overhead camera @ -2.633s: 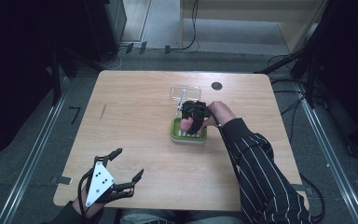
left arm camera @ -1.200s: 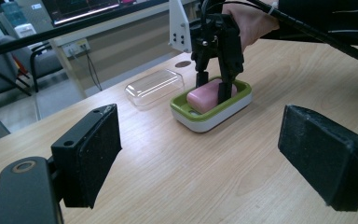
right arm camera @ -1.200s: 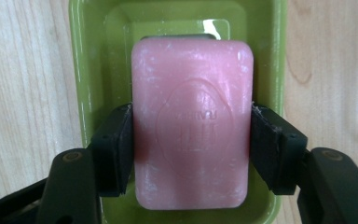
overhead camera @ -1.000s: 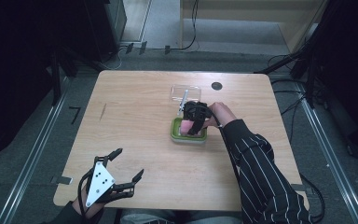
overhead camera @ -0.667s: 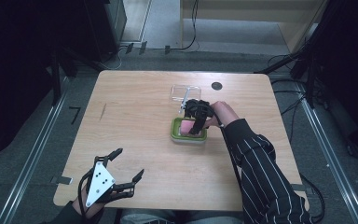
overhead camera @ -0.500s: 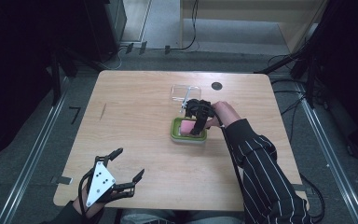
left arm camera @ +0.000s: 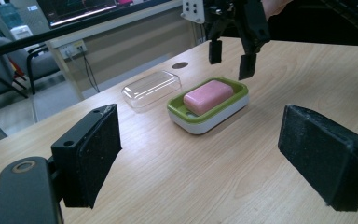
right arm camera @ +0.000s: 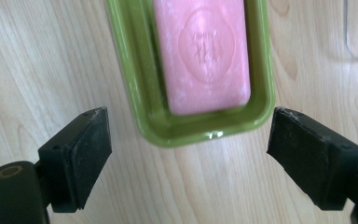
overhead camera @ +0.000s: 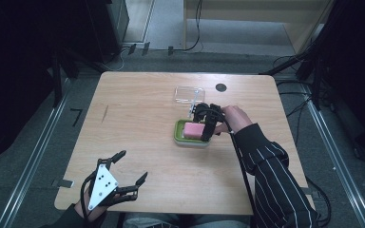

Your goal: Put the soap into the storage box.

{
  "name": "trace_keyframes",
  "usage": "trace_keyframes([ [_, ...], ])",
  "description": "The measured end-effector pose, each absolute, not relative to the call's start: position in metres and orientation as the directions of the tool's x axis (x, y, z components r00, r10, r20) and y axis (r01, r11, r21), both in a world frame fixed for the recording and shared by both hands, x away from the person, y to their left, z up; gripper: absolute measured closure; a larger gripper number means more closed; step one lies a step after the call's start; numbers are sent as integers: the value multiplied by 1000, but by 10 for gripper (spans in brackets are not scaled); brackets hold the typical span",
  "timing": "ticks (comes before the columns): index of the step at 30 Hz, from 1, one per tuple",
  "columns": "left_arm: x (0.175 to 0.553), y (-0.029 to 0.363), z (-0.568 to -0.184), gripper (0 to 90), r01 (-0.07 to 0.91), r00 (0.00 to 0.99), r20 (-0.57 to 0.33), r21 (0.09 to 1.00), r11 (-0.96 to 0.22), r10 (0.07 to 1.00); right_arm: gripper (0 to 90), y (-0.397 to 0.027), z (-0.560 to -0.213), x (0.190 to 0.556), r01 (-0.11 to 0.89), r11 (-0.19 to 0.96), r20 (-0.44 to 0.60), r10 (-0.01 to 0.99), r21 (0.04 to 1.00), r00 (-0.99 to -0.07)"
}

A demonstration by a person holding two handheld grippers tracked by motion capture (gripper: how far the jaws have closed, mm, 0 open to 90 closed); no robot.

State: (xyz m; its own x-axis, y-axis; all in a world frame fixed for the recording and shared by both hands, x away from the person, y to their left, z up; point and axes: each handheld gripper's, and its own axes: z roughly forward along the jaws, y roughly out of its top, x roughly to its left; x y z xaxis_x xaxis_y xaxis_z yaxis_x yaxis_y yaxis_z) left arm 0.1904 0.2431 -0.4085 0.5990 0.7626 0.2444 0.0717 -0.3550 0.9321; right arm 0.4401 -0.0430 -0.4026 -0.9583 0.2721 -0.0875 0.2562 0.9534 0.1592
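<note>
Wooden table (overhead camera: 138, 123) bare at left, right tongs (overhead camera: 206, 124) apart over soap dish (overhead camera: 190, 137) end, left tongs (overhead camera: 132, 167) apart near front edge

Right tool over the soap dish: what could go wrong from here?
1. The right tool hangs open just above one end of the green soap dish; coming down, a tip could catch the rim and tip or slide it.
2. The pink soap lies loose in the dish and might slip from a grip.
3. The clear lid sits close beside the dish; a sideways sweep could knock it.

Table brightly lit; dark, soft surroundings
</note>
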Motion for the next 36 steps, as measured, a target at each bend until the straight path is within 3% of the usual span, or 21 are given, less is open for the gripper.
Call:
trace_keyframes([
  [27,191,242,-408,136,71,600,243,932,-354,762,125,-105,-403,391,447,893,-107,450,45,-887],
  [36,191,242,-408,136,73,599,242,933,-353,764,134,-126,-412,366,472,879,-92,476,62,-875],
])
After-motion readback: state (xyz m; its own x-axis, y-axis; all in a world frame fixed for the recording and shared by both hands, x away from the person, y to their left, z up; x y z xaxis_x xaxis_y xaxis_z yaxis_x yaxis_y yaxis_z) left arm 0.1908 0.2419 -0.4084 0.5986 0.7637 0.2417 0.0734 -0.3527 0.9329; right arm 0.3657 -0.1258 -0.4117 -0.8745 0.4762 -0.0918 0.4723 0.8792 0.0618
